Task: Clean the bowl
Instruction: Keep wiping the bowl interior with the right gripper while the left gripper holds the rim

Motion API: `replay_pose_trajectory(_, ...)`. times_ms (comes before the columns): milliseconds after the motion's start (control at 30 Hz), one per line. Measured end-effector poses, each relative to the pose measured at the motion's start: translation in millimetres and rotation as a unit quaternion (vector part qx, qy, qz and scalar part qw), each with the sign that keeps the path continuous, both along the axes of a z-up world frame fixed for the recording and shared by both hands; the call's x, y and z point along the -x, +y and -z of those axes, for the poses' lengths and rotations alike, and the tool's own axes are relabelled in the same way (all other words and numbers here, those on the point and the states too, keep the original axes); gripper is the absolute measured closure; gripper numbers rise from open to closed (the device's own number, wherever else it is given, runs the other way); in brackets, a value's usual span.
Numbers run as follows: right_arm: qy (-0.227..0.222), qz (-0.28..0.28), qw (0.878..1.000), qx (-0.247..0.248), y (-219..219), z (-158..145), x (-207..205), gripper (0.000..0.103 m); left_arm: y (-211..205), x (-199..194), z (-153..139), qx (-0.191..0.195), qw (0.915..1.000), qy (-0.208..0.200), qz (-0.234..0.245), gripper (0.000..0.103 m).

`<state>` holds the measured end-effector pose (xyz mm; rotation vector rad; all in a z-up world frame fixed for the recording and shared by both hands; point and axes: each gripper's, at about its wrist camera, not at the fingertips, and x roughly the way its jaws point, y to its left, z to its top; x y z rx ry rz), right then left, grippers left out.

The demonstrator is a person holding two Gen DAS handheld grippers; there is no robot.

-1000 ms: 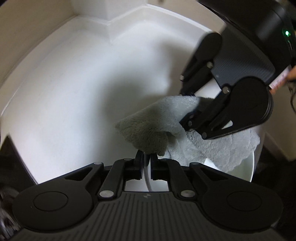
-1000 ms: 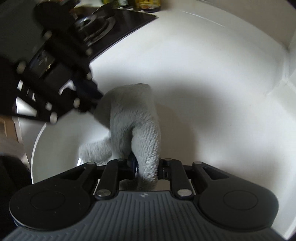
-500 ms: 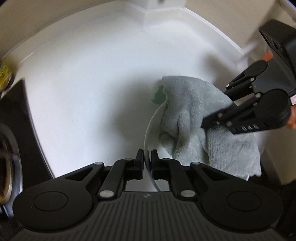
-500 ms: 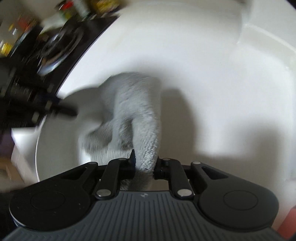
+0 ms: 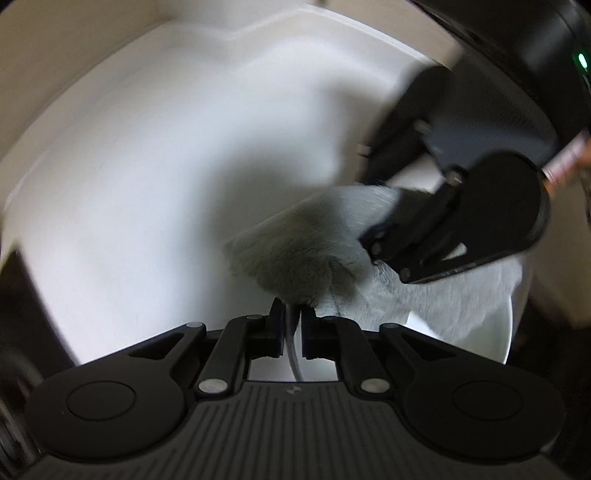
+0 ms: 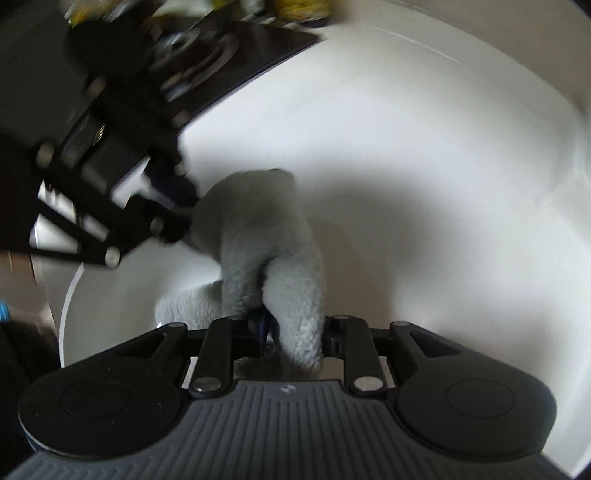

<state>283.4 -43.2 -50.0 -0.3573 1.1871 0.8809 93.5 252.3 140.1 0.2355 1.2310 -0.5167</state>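
Observation:
A white bowl (image 5: pixel 476 343) is tilted above the white counter, and my left gripper (image 5: pixel 293 314) has its thin rim between the pads. Those jaws are opening a little, but the pads still touch the rim. A fluffy grey cloth (image 5: pixel 295 254) lies bunched over the bowl's inside and rim, right in front of the left fingertips. My right gripper (image 6: pixel 293 328) holds a fold of the cloth (image 6: pixel 258 221) between its pads, jaws opening slightly. In the right wrist view the left gripper (image 6: pixel 184 212) sits at the bowl's (image 6: pixel 110 314) far left edge.
The white counter (image 5: pixel 129 184) runs back to a raised wall corner (image 5: pixel 236 33). A black hob (image 6: pixel 221 48) lies beyond the bowl on the left, with blurred bottles (image 6: pixel 295 7) behind it. A dark hob edge (image 5: pixel 22 314) shows at the left of the left wrist view.
The cloth has swept from lying spread in the bowl to bunched over the rim by my left fingertips. The right gripper has come back close above it. Both views are motion-blurred.

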Motion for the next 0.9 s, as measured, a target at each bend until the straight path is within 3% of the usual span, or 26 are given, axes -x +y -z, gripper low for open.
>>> replay_pose_trajectory(100,0.0,0.054,0.999,-0.006,-12,-2,7,0.087,26,27,-8,0.019,0.995,0.011,-0.098,0.094)
replay_pose_trajectory(233,0.004,0.117,0.993,0.002,-22,-1,24,0.09,36,62,-17,0.018,0.9931,-0.002,-0.116,0.094)
replay_pose_trajectory(333,0.016,0.099,0.995,0.026,-14,0,37,0.091,39,65,-26,0.002,0.9967,-0.012,-0.081,0.098)
replay_pose_trajectory(467,0.029,0.009,0.997,0.064,-10,-2,46,0.087,41,57,-26,0.003,0.9999,-0.006,-0.014,0.099)
replay_pose_trajectory(533,0.031,-0.032,0.996,0.082,-7,-2,43,0.083,39,48,-25,-0.01,0.999,-0.011,0.042,0.099)
replay_pose_trajectory(667,0.009,-0.084,0.993,0.085,2,-1,26,0.082,3,-13,42,-0.037,0.993,-0.029,0.108,0.098)
replay_pose_trajectory(800,-0.017,-0.078,0.995,0.055,9,0,7,0.082,3,-16,37,-0.023,0.9915,-0.03,0.125,0.098)
replay_pose_trajectory(900,-0.009,-0.041,0.999,0.021,9,0,-3,0.082,12,-13,33,-0.018,0.9965,-0.022,0.078,0.095)
